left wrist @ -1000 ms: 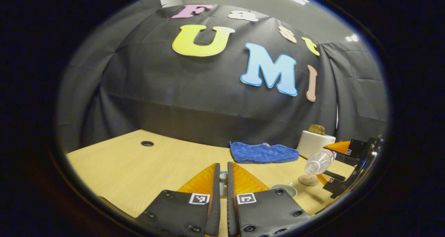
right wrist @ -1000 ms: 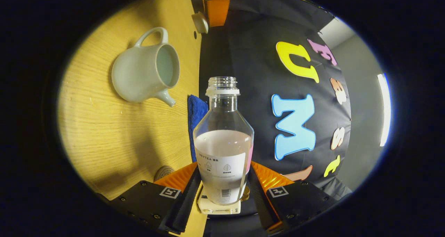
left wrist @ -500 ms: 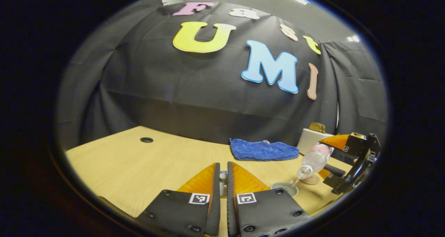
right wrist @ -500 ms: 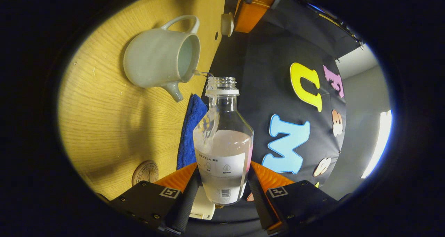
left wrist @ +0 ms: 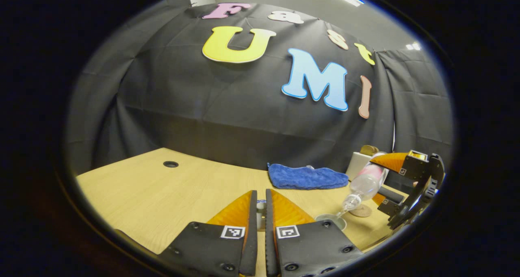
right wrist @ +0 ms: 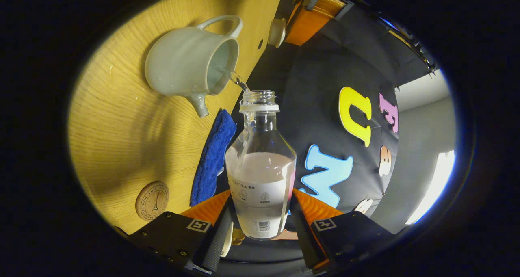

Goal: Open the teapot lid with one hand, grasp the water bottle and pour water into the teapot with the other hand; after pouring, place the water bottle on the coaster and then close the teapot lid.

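Pale grey-green ceramic teapot (right wrist: pixel 189 63): stands on the light wood-grain desk (right wrist: pixel 122 139), lid off, mouth open, loop handle on one side and short spout on the other, spout toward the blue cloth. In the left gripper view its open rim (left wrist: pixel 331 220) shows just past the left gripper's fingers, toward the desk's right end.

Clear plastic water bottle with white label and no cap (right wrist: pixel 261 167): tipped with its neck at the teapot's mouth; a thin stream of water (right wrist: pixel 235 78) runs from neck into pot. Partly filled. In the left gripper view it slants neck-down over the pot (left wrist: pixel 363 185).

Right gripper (right wrist: pixel 260 218): both fingers pressed on the bottle's labelled lower body, one each side.

Small pale round teapot lid (right wrist: pixel 277 32): held off the pot in the air, clamped in the left gripper.

Left gripper (left wrist: pixel 261 212): fingers drawn nearly together on the lid's knob, which is barely visible between them.

Round wooden coaster with an engraved mark (right wrist: pixel 152 200): flat on the desk, bare, near the blue cloth and apart from the teapot.

Folded blue terry cloth (left wrist: pixel 306 176): lies along the desk's far edge.

White box-shaped object with a brown top (left wrist: pixel 359 163): at the far right corner, behind the bottle.

Round cable hole (left wrist: pixel 170 164): in the desk near its far left.
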Demonstrator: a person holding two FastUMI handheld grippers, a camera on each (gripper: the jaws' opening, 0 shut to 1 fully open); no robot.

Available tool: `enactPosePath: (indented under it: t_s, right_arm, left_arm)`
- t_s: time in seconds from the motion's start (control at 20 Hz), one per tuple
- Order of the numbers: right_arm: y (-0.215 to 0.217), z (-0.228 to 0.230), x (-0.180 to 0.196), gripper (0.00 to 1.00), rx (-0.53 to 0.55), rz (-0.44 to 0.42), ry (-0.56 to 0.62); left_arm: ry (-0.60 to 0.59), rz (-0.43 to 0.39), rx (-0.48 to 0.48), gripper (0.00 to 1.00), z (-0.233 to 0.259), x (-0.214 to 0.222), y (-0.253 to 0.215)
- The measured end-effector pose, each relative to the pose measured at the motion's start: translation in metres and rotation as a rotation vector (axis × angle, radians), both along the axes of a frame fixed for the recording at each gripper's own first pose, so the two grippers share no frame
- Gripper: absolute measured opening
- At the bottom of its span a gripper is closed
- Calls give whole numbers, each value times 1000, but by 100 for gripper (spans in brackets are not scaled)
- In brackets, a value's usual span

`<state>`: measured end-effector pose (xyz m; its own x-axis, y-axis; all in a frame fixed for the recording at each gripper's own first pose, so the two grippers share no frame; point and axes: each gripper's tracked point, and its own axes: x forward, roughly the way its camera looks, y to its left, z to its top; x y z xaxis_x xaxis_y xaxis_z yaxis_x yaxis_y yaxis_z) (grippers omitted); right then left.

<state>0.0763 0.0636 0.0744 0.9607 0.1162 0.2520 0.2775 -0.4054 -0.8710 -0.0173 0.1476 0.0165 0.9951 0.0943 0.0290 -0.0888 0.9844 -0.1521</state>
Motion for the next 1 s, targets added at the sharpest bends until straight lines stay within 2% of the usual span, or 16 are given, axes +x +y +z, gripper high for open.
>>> enactPosePath:
  t_s: [0.25,1.0]
  right_arm:
    - [9,7,-3,76,-89,17,-50]
    - [18,13,-5,76,-149,43,-90]
  left_arm:
    - [3,-5,-2,14,1,0,-2]
    - [11,4,-2,15,-6,3,1]
